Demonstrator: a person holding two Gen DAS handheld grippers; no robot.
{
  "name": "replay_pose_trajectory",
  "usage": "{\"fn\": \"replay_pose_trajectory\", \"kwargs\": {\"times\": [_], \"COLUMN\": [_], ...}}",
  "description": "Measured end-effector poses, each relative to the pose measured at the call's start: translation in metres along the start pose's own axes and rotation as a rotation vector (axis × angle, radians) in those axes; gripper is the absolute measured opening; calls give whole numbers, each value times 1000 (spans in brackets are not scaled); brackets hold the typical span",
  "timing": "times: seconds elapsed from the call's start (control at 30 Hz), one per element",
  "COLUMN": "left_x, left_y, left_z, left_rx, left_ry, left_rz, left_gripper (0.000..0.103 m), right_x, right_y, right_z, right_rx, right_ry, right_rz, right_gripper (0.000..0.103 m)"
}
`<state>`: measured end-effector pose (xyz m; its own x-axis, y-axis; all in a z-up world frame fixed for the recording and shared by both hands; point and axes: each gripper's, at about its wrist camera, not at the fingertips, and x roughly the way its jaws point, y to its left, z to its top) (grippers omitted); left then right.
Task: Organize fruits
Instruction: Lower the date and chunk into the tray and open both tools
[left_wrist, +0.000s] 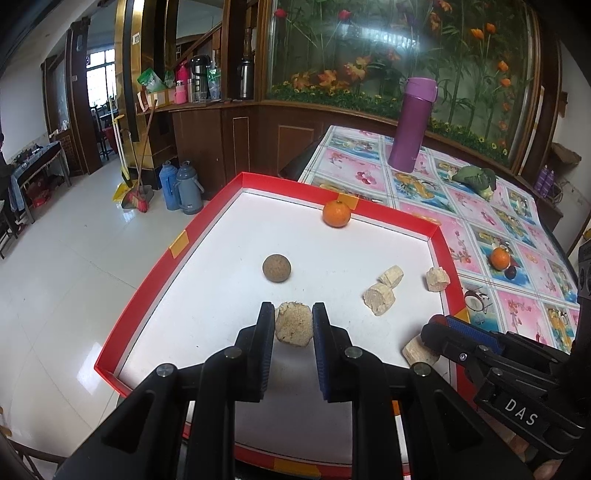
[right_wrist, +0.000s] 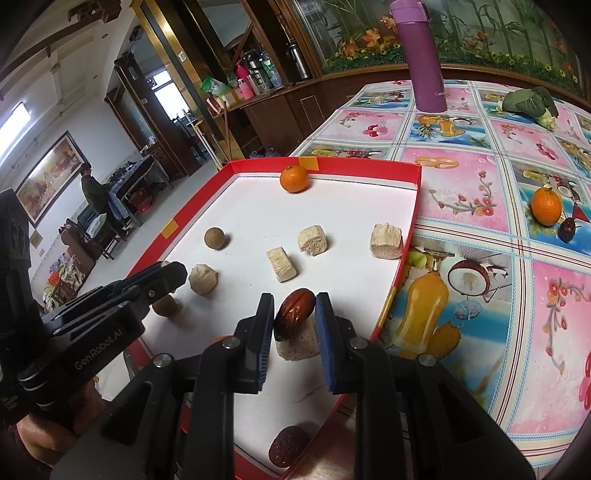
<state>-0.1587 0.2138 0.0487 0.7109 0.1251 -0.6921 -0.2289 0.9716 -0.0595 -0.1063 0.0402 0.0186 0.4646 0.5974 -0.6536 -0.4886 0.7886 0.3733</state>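
Carefully, the right tool (right_wrist: 294, 320) is gripping a red date (right_wrist: 295, 314) at lower centre; the left tool (left_wrist: 293, 325) is clenching a pale chunk (left_wrist: 294, 324); lower both gently into the tray (right_wrist: 402, 236).

Left tongs (left_wrist: 293, 314) clamped — right tongs (right_wrist: 294, 308) too.

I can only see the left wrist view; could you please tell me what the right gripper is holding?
Observer: The right gripper has its jaws shut on a dark red date.
Operator: Thanks. Are there any other dates?
Observer: Yes, a second date lies in the tray, at its near corner.
Operator: My left jaws hold a beige chunk; is anything hidden below them?
Observer: A round brown fruit sits under the left gripper.
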Motion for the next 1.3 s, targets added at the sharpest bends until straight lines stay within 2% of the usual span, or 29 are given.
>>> {"fn": "replay_pose_trajectory", "kwargs": {"times": [0.37, 0.63, 0.7, 0.73, 0.83, 0.9, 1.0, 1.17, 1.3], "left_x": [9, 15, 16, 16, 18, 17, 15, 11, 6], "left_y": [0, 0, 1, 1, 3, 3, 5, 6, 2], "left_z": [-3, -5, -5, -5, -6, -5, -4, -2, 1], "left_rx": [-1, -3, -10, -11, -22, -24, -39, -52, -46], "left_ry": [33, 55, 61, 63, 74, 71, 67, 55, 34], "left_rz": [12, 22, 26, 28, 30, 33, 39, 51, 64], "left_gripper": [19, 20, 20, 20, 21, 25, 43, 46, 55], "right_x": [1, 7, 8, 10, 10, 8, 3, -5, -12], "right_y": [-12, -8, -5, -6, -3, -2, -3, -12, -19], "right_z": [2, 2, 0, 0, -1, -1, -1, 2, 5], "right_rx": [42, -16, -21, -25, -29, -33, -18, 23, 50], "right_ry": [-17, 0, 5, 13, 17, 10, -5, -37, -59], "right_rz": [-29, -27, -25, -31, -28, -30, -15, -11, 0], "right_gripper": [25, 26, 29, 35, 37, 40, 45, 50, 50]}}
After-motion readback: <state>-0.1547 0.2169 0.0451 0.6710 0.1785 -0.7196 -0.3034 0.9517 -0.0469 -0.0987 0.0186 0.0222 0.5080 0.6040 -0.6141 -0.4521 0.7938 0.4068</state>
